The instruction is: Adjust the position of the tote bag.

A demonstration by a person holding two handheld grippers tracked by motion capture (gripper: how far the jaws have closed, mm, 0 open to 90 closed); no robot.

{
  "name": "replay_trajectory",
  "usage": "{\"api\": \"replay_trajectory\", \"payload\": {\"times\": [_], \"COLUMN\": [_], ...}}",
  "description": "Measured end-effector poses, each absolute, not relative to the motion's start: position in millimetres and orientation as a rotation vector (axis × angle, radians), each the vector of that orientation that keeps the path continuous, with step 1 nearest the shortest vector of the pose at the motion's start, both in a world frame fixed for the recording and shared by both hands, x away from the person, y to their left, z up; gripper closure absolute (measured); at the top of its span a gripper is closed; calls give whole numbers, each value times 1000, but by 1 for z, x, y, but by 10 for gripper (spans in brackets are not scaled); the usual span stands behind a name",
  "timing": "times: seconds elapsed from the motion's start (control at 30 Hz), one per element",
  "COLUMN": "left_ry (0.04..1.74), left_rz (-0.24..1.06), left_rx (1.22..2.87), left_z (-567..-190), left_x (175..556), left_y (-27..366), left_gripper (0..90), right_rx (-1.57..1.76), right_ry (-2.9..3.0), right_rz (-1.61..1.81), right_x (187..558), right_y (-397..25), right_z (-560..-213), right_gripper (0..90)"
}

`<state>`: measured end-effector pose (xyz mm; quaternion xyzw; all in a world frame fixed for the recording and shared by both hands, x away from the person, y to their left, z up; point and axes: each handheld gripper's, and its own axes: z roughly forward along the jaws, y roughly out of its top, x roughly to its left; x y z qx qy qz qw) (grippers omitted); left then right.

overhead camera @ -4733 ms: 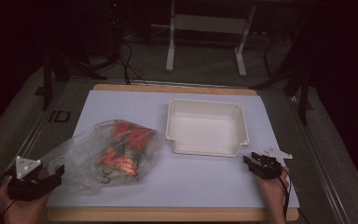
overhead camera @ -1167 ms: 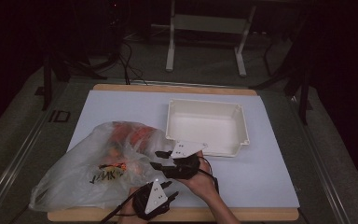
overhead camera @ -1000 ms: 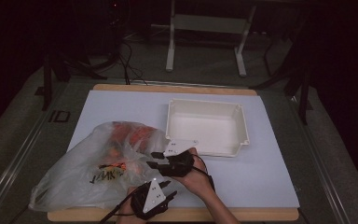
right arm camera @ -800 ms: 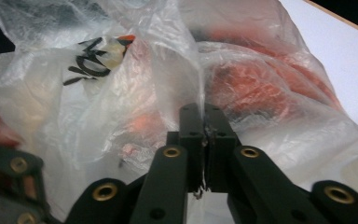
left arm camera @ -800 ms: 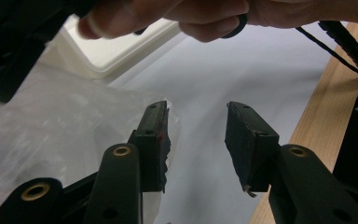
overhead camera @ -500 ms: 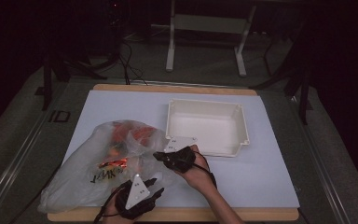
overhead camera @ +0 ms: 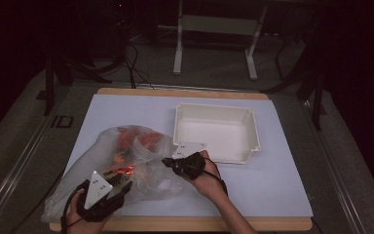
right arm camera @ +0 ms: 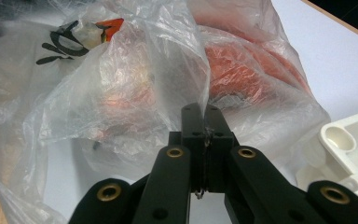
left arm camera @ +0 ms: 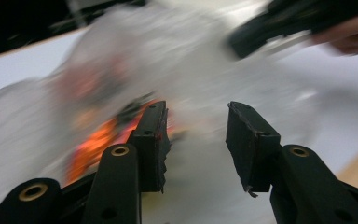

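Right gripper view shows your right gripper (right arm camera: 204, 122) clenched on the thin clear plastic bag (right arm camera: 135, 79), pinning its film so the released left gripper (left arm camera: 195, 140), at 7 o'clock, can reach the orange packets (right arm camera: 242, 65).

dark room, grey floor (overhead camera: 214, 68), metal frame (overhead camera: 214, 29)

Dim high view; blurred left gripper view
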<state>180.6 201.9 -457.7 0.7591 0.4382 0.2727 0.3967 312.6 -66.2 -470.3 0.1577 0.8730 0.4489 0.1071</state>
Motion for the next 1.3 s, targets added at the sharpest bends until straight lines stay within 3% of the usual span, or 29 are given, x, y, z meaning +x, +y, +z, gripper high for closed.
{"api": "replay_trajectory", "payload": {"times": [0.17, 0.4, 0.83, 1.0, 1.23, 1.3], "left_ry": [1201, 1291, 1334, 1348, 1369, 1374], "left_rz": [690, 735, 637, 623, 621, 618], "left_rx": [1910, 1835, 1953, 2000, 2070, 2078], "left_z": [-468, -467, -495, -500, -507, -509], "left_x": [198, 213, 208, 201, 194, 193], "left_y": [212, 228, 234, 237, 246, 249], "left_gripper": [518, 527, 510, 580, 841, 878], "right_rx": [453, 456, 472, 488, 511, 523], "right_ry": [2573, 2573, 2560, 2555, 2546, 2544], "right_rz": [1321, 1312, 1315, 1313, 1291, 1281], "right_x": [313, 313, 315, 315, 317, 317], "right_y": [-64, -64, -73, -76, -83, -86], "right_z": [-470, -470, -469, -469, -470, -470], "right_gripper": [895, 895, 894, 894, 896, 897]}}
